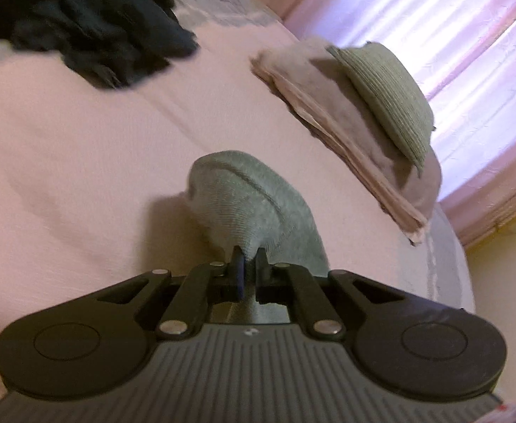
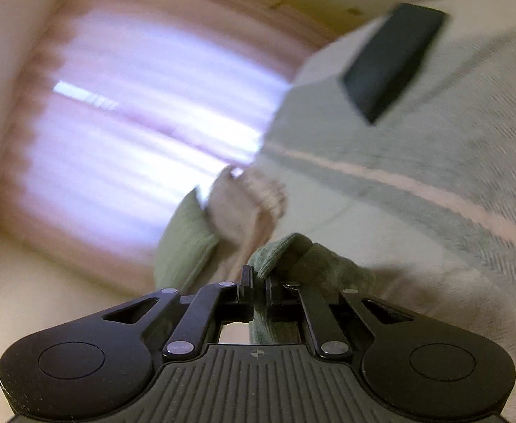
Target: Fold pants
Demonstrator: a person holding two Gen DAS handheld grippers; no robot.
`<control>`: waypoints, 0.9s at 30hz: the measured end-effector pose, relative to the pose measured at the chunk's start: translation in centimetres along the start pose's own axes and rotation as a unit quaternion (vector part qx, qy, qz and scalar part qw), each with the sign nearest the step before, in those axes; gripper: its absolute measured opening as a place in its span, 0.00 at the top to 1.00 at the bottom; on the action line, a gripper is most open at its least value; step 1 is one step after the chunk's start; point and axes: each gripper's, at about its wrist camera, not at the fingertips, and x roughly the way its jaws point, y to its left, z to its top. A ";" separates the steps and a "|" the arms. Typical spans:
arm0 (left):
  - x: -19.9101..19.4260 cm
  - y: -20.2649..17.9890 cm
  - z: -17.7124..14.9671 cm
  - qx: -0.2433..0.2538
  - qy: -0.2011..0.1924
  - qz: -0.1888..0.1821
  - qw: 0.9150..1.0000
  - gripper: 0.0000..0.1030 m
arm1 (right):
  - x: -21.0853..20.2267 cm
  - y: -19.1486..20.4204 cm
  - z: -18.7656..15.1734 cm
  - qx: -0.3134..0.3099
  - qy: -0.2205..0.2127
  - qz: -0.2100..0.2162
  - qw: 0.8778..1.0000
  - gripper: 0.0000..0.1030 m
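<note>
The pants (image 1: 254,204) are grey-green knit cloth, lifted into a hump over the pink bedsheet (image 1: 81,162). At the bottom middle of the left wrist view, my left gripper (image 1: 249,257) is shut on a fold of them. In the right wrist view, my right gripper (image 2: 256,278) is shut on another bunch of the same pants (image 2: 293,257), which drapes over its right finger. That view is blurred by motion. The rest of the pants is hidden below both grippers.
A pile of dark clothes (image 1: 92,35) lies at the far left of the bed. A folded pink blanket (image 1: 346,134) with a straw hat (image 1: 388,95) on it lies to the right, before pink curtains (image 1: 451,35). A dark flat object (image 2: 395,60) rests on striped pale cloth (image 2: 434,176).
</note>
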 end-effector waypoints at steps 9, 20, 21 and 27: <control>0.7 -3.8 8.5 0.060 0.080 0.054 0.994 0.96 | 4.5 11.3 3.6 -0.142 0.018 0.032 0.989 0.98; 16.1 -13.5 14.3 0.230 0.053 0.071 0.969 0.55 | 29.6 3.6 6.0 -0.063 0.070 -0.178 0.980 0.53; 15.7 -13.0 13.1 0.259 0.063 0.067 0.961 0.50 | 27.9 2.5 4.9 -0.069 0.078 -0.177 0.979 0.53; 12.2 -8.3 2.4 0.393 0.162 0.078 0.902 0.50 | 21.8 -5.9 -2.0 -0.127 0.152 -0.312 0.929 0.53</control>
